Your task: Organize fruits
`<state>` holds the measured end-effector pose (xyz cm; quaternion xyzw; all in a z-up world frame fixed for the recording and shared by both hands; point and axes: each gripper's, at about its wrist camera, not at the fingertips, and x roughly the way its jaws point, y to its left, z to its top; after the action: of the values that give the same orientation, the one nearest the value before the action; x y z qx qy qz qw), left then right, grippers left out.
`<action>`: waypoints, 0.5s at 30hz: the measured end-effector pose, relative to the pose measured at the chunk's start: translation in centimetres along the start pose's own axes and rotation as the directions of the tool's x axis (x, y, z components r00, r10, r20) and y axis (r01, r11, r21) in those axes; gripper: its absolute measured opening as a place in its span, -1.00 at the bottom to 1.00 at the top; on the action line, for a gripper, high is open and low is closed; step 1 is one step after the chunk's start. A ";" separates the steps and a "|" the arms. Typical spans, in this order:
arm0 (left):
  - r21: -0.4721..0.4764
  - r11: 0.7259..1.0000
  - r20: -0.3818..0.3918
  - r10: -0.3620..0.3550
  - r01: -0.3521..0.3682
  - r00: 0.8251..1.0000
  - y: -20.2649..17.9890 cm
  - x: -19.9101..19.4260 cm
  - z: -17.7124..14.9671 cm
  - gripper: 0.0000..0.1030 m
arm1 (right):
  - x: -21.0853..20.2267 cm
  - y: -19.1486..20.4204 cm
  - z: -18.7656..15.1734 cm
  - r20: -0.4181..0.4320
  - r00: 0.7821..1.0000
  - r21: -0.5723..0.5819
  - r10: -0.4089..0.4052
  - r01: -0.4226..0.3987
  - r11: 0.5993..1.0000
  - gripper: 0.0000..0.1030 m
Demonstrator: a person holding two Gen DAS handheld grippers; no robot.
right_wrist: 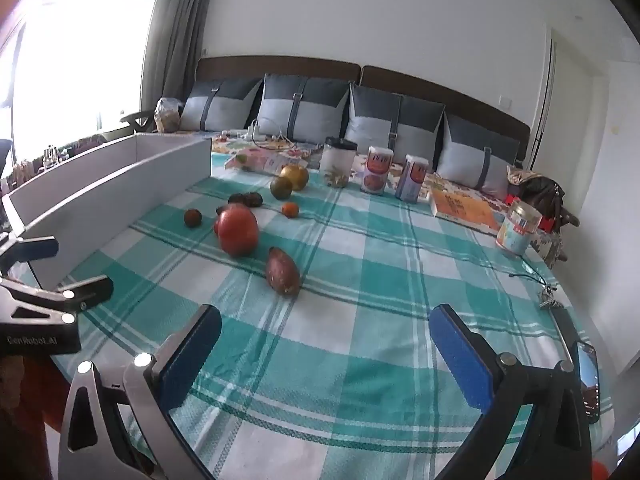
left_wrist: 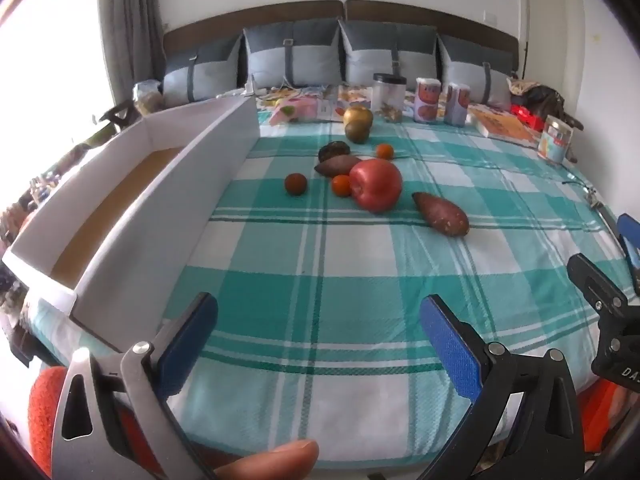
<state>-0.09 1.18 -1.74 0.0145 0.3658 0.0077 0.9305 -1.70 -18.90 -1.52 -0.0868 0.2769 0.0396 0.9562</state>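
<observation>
**Fruits not yet sorted, both claws wide and empty**

I stand by the bed and I see that the work has hardly begun. The white box [left_wrist: 168, 184] on the left side of the checked bedcover [left_wrist: 320, 280] shows only its bare brown bottom, as far as I can see inside. All the produce lies on the cover in a loose group, so I judge that everything remains to be moved.

The big red apple [left_wrist: 376, 184] is in the middle of the group. A small orange fruit [left_wrist: 341, 185] touches it on its left, and a dark red small fruit [left_wrist: 295, 184] sits a little apart, nearer to the box. Just beside the apple on the right lies a sweet potato [left_wrist: 440, 214], the closest piece to both claws. A second sweet potato [left_wrist: 336, 166] and a dark fruit [left_wrist: 334, 150] lie behind, then a golden apple [left_wrist: 358, 115] with a green fruit [left_wrist: 357, 132] in front of it.

The left gripper [left_wrist: 316, 344] has its blue pads spread fully, with nothing between them. The right gripper [right_wrist: 326, 356] is equally wide and holds nothing. Both hover over bare cloth, well apart from the fruits ahead of them.
</observation>
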 end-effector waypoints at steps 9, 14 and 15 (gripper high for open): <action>0.005 1.000 -0.011 -0.002 0.002 1.000 -0.5 0.4 0.3 0.98 | 0.7 -1.1 -0.8 -0.008 1.000 0.014 -0.014 0.014 1.000 1.00; 0.010 1.000 -0.047 -0.007 0.007 0.999 -1.0 0.9 0.2 0.98 | 0.8 -1.6 -0.9 -0.012 1.000 0.033 0.002 -0.002 0.999 1.00; 0.009 1.000 -0.052 -0.005 0.006 0.999 -1.0 1.0 0.1 0.98 | 0.8 -1.6 -0.8 -0.011 1.000 0.035 0.003 -0.003 0.999 1.00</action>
<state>0.76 0.18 -2.38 0.0177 0.3898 0.0037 0.9207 -1.23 -20.65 -2.39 -0.0701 0.2828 0.0359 0.9559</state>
